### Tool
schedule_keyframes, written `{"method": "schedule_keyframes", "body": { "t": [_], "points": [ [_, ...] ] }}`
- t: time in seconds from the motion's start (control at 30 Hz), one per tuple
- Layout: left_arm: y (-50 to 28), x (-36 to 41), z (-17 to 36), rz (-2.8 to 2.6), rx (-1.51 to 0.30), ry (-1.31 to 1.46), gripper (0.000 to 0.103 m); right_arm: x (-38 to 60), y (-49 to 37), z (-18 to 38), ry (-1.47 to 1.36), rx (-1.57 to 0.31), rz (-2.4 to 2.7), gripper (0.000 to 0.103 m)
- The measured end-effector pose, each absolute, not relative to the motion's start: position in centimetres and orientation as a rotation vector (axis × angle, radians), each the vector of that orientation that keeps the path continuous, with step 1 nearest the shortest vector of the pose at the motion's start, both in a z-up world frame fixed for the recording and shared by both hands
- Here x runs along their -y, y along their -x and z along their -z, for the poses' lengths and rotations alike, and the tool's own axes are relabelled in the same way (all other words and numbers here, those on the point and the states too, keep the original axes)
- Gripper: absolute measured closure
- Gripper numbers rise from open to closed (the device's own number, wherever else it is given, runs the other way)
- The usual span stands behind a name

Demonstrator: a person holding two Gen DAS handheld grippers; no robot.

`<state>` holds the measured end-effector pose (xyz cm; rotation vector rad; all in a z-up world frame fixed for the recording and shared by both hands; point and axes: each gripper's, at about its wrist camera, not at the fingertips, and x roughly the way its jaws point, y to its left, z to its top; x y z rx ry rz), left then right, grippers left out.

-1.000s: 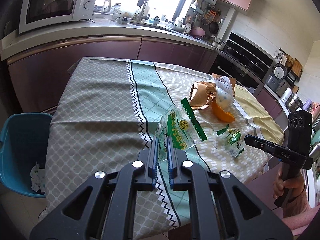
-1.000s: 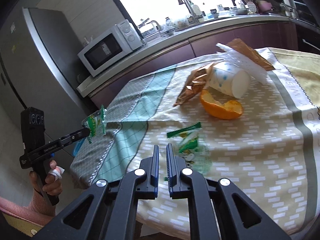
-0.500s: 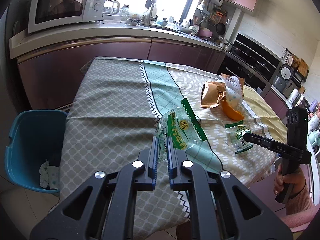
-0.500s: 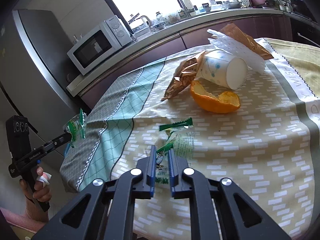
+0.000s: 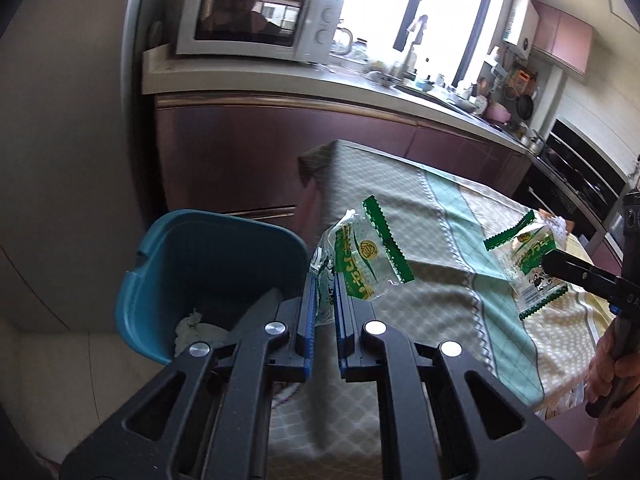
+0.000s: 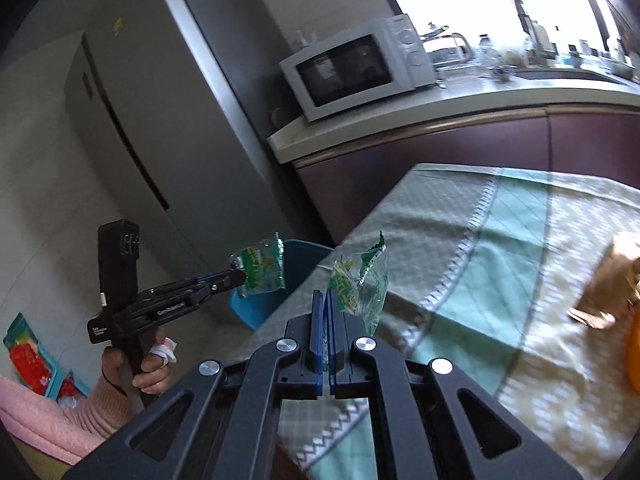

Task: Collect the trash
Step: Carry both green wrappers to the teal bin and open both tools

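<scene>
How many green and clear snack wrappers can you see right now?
2. One wrapper is clamped in the left tongs, beside the blue bin. The other wrapper is clamped in the right tongs over the table edge. More may lie out of view.

A white microwave (image 5: pixel 256 16) sits on the counter (image 5: pixel 280 80) at twelve o'clock; a grey fridge (image 6: pixel 132 120) stands at ten.

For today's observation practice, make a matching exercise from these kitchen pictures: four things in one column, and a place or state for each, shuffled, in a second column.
Things:
1. left tongs
2. blue bin
3. microwave
4. orange peel

Places or states:
A. on the counter
B. on the tablecloth
C. on the floor beside the table, with crumpled tissue inside
D. shut on a green wrapper

Pairs: 1-D, 2-C, 3-A, 4-B
</scene>
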<state>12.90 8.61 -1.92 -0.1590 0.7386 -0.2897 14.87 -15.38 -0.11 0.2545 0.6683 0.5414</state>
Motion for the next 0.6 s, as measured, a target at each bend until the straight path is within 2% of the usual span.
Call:
{"method": "schedule_keyframes", "body": {
  "t": [0.2,0.4,0.6],
  "points": [
    [-15.8,-13.5,4.5,0.152,-0.789,0.180,0.093,8.1,-21.3,0.9,-0.197,-0.736,-0.651,0.102],
    [-19.0,-15.3,7.5,0.086,-0.852,0.172,0.092,3.0,-26.1,3.8,-0.130,-0.859,-0.663,0.101],
    [-21.6,-15.5,10.5,0.068,-0.914,0.183,0.088,1.0,-28.9,6.7,-0.135,-0.971,-0.640,0.094]
  ]
}}
